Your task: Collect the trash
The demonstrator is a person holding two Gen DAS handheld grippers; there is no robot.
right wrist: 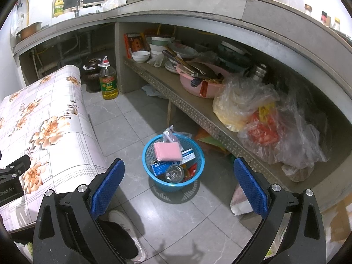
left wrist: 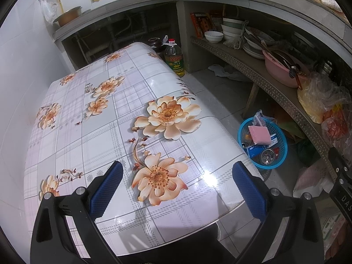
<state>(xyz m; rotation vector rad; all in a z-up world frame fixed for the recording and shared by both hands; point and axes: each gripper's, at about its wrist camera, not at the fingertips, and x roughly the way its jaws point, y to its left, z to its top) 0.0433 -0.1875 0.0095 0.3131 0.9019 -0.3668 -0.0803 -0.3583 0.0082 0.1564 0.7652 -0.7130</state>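
A blue plastic basket (right wrist: 173, 183) stands on the tiled floor beside the table. It holds a pink sponge (right wrist: 167, 151), blue-and-white boxes (right wrist: 161, 167), a round metal can (right wrist: 174, 173), a clear plastic wrapper and red scraps. The same basket (left wrist: 263, 142) shows at the right in the left wrist view. My left gripper (left wrist: 177, 177) hangs open over the flowered tablecloth (left wrist: 110, 118), nothing between its blue pads. My right gripper (right wrist: 179, 176) is open above the floor, with the basket seen between its fingers, farther off. No loose trash shows on the table.
A low shelf (right wrist: 198, 112) under the concrete counter carries bowls, a pink basin (right wrist: 198, 81) and plastic bags (right wrist: 264, 118). An oil bottle (right wrist: 108, 81) and a dark jar stand on the floor by the table. A person's white shoe (right wrist: 125, 222) is below my right gripper.
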